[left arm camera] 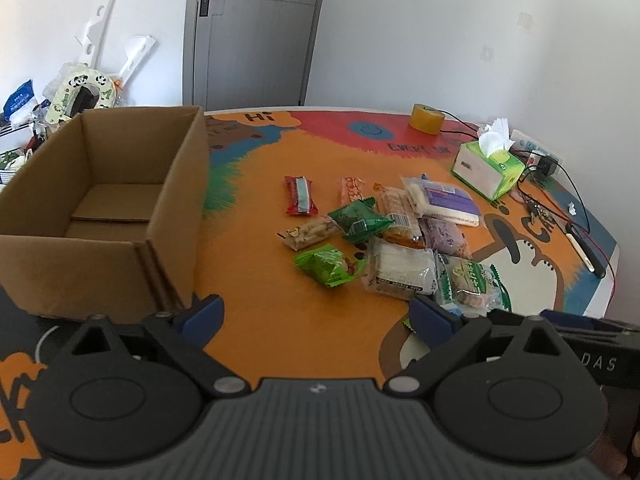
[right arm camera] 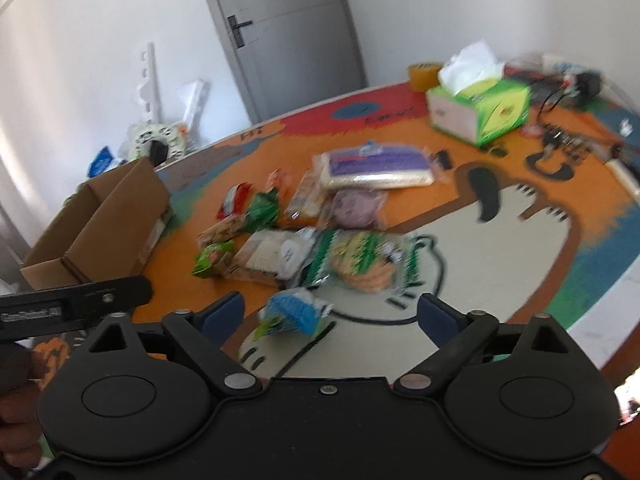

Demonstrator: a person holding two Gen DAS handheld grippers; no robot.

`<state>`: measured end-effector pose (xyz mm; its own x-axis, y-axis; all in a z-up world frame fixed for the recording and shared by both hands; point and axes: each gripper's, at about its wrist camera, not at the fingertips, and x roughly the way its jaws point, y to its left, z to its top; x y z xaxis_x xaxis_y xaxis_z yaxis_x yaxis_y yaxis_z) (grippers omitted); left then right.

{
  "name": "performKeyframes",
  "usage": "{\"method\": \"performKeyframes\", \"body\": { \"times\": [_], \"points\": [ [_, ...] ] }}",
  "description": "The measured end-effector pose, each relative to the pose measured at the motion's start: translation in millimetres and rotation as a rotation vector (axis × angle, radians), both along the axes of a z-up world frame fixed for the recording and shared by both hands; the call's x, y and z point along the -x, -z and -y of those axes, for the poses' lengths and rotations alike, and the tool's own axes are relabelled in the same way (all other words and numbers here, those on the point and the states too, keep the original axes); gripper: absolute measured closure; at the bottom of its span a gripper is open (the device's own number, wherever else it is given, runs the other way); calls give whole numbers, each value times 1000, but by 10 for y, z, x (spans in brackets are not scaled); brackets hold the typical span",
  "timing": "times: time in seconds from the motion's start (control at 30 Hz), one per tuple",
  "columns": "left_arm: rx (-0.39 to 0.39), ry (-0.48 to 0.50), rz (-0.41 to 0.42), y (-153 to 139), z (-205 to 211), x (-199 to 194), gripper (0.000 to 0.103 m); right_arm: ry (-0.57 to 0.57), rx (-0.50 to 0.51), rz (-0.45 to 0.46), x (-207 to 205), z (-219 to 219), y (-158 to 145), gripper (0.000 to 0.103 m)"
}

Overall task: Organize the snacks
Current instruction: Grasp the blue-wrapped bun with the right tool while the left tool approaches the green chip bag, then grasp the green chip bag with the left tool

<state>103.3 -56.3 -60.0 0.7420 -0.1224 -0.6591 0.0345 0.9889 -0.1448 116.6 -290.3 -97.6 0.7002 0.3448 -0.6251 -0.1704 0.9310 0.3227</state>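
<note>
Here, left tongs [left arm camera: 316, 312] spread wide, gripping nothing, over the glossy printed worktop [left arm camera: 260, 300]. Right tongs [right arm camera: 330, 314] likewise wide apart and bare; a blue-and-white crinkled snack pack [right arm camera: 294, 314] lies on the worktop between their tips, contact not discernible through blur.

Cardboard box [left arm camera: 100, 208]: one, corrugated, rectangular, top open, at the worktop's left, apart from the snacks.

Snack pile mid-worktop, all film-wrapped, touching or overlapping: one red bar [left arm camera: 300, 196], two green pillow packs [left arm camera: 360, 220] [left arm camera: 328, 266], one flat purple-labelled wafer pack [left arm camera: 444, 202], one clear white-cracker pack [left arm camera: 402, 272], one green-edged round-biscuit pack [left arm camera: 472, 282]. Others unclear.

Behind: one green tissue box [left arm camera: 488, 170], soft tissue sticking up; one yellowish tape roll [left arm camera: 426, 119].
</note>
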Motion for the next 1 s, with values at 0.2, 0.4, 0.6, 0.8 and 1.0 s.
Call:
{"method": "performKeyframes", "body": {
  "times": [0.2,0.4,0.6,0.8,1.0],
  "points": [
    [7,-1,-22,102,-16,-71,10,-51,-13,-42,-125,-129,130,25],
    [28,-45,-21,144,-80,-156,13,-54,-37,-83,-242,-160,246,47],
    [40,-41,-27,195,-47,-284,14,-51,-54,-90,-289,-96,267,68],
    [41,-15,-27,260,56,-439,19,-14,-48,-97,-286,36,257,68],
    [62,-24,-31,335,98,-596,33,33,-33,-98,-300,158,258,68]
  ]
}}
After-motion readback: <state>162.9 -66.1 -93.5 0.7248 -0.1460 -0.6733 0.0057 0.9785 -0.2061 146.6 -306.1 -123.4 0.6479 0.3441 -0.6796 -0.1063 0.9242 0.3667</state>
